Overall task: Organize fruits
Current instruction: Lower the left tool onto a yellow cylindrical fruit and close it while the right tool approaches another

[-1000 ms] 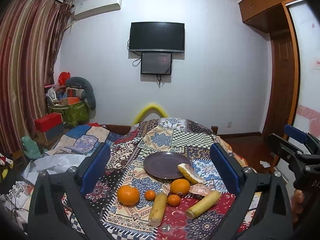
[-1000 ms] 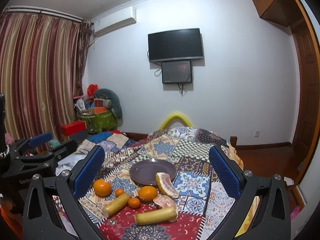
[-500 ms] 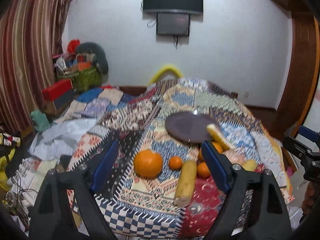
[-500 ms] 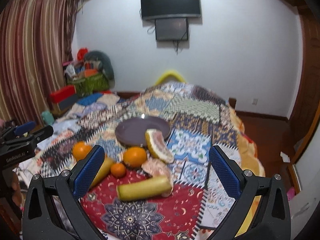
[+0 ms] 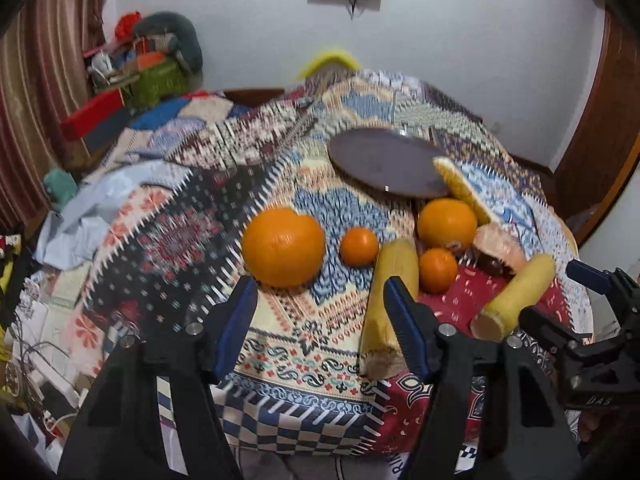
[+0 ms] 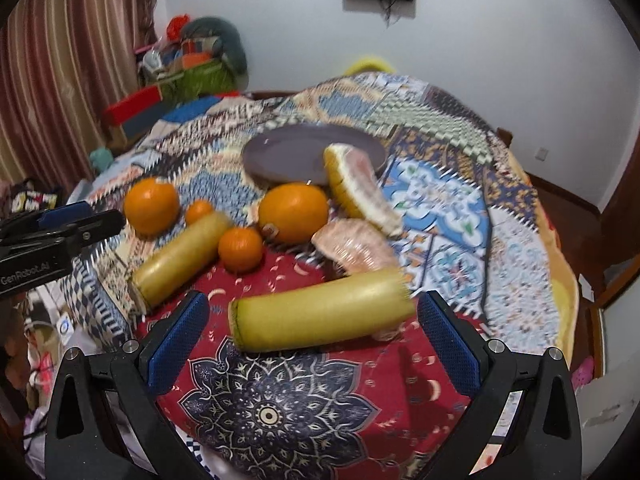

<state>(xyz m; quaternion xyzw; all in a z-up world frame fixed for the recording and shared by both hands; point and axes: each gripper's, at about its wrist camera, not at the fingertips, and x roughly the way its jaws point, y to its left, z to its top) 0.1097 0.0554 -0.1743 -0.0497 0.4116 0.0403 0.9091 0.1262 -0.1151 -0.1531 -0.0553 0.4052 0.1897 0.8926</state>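
On the patterned cloth lie a large orange (image 5: 283, 246), a second orange (image 5: 447, 224), two small tangerines (image 5: 359, 246) (image 5: 438, 270), two yellow cylindrical pieces (image 5: 390, 292) (image 6: 320, 316), a pomelo wedge (image 6: 356, 188) leaning on the purple plate (image 5: 380, 160), and a peeled pomelo piece (image 6: 352, 246). My left gripper (image 5: 320, 300) hovers just in front of the large orange, its jaws closing with nothing between them. My right gripper (image 6: 314, 312) stands open, the nearer yellow piece lying just beyond its fingers.
The cloth-covered table (image 5: 304, 420) drops off at its near edge. At the left are a striped curtain (image 5: 44, 80), a red box (image 5: 96, 114) and a green basket (image 5: 160, 82) of clutter. A wooden door frame (image 5: 600, 128) stands at the right.
Both grippers have dropped and tipped down toward the table, so the fruit looms larger. The left jaws have narrowed; the right jaws stay wide.
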